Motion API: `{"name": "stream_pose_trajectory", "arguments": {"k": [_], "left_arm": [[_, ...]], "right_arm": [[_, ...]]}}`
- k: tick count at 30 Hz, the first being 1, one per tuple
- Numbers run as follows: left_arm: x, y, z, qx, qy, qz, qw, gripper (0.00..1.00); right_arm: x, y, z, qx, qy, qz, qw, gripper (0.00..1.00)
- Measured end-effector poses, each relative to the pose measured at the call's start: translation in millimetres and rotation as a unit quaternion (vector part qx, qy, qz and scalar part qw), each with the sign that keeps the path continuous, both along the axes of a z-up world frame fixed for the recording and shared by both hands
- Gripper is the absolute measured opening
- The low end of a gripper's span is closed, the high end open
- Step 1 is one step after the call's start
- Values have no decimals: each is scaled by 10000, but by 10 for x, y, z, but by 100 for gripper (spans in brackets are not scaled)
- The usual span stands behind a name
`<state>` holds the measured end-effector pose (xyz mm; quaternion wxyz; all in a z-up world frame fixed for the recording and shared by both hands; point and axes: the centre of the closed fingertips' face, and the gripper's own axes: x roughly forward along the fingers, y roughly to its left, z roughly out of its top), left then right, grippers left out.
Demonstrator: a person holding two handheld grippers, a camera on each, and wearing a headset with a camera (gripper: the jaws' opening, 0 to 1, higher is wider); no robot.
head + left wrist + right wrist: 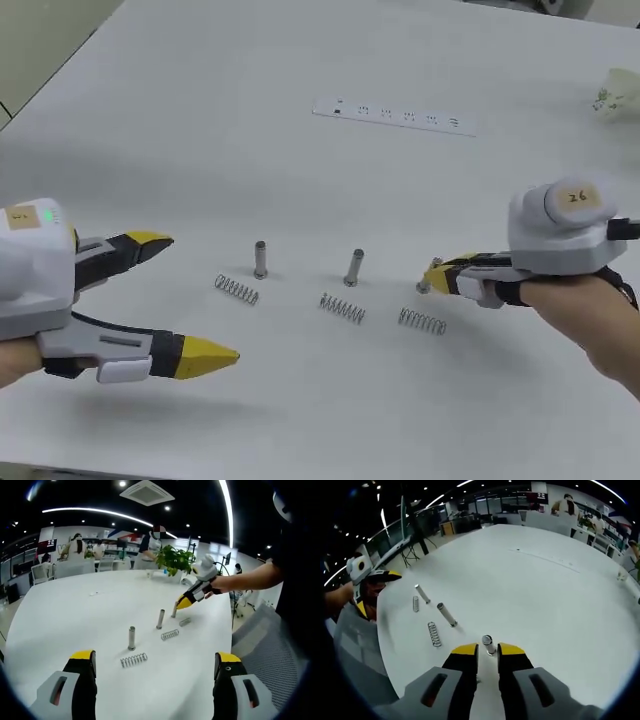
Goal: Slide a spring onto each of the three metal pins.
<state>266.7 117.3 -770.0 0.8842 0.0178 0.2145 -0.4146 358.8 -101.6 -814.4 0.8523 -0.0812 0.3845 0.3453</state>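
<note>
The number 26 stands on a round label atop the right tongs, at right. The square label on the left tongs cannot be read.

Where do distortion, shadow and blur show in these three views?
Left gripper view: fisheye bows the table edge and ceiling light strips. Right gripper view: same bulge; the left tool looks soft, the pin at the right tool's tips sharp. Head view: straight lines, even light, soft shadow under the left tool.

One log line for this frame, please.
left hand-held gripper: open, hovering | right hand-held gripper: narrowly open astride rightmost metal pin | three springs: loose on table, all pins bare
</note>
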Motion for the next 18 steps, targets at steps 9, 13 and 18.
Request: {"name": "stream_pose_trajectory", "arguments": {"k": [9, 13, 18], "left_arm": [[5, -13, 11, -28, -12, -1, 10000, 96], [9, -4, 5, -17, -19, 10, 10000, 96], [5, -21, -1, -21, -9, -10, 10000, 96]], "right_arm": [[-31, -44, 47, 48, -58, 91, 9999, 18], [-40, -79, 46, 39, -57, 102, 9999, 18], [-67, -73, 51, 112, -16, 127, 9999, 21]]}}
